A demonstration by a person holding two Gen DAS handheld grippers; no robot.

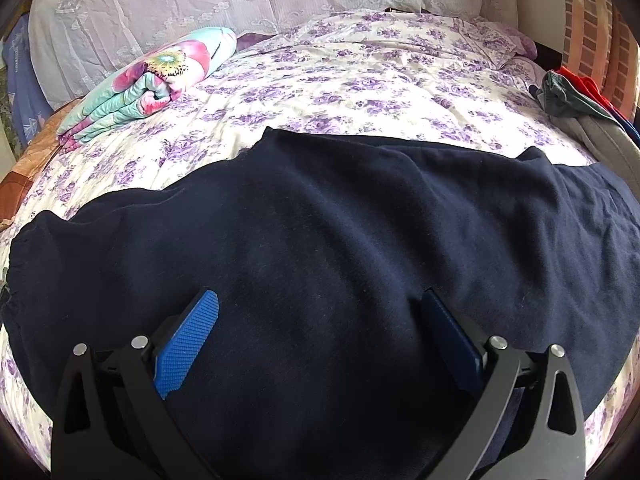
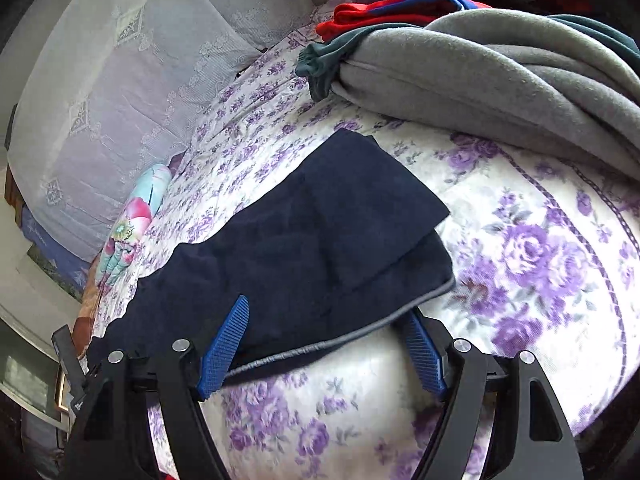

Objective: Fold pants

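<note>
Left wrist view: I am seeing the navy pants [image 1: 320,248] lying spread on the floral bed [image 1: 360,80], with the left tongs [image 1: 320,304] standing spread over the fabric. The right tongs [image 2: 326,312] are standing spread astride the grey-trimmed hem, gripping nothing.

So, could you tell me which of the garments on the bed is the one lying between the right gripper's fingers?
The navy pants, spread flat on the floral sheet; their grey-trimmed hem sits between the open right gripper. The grey garment and red one lie piled farther off.
</note>
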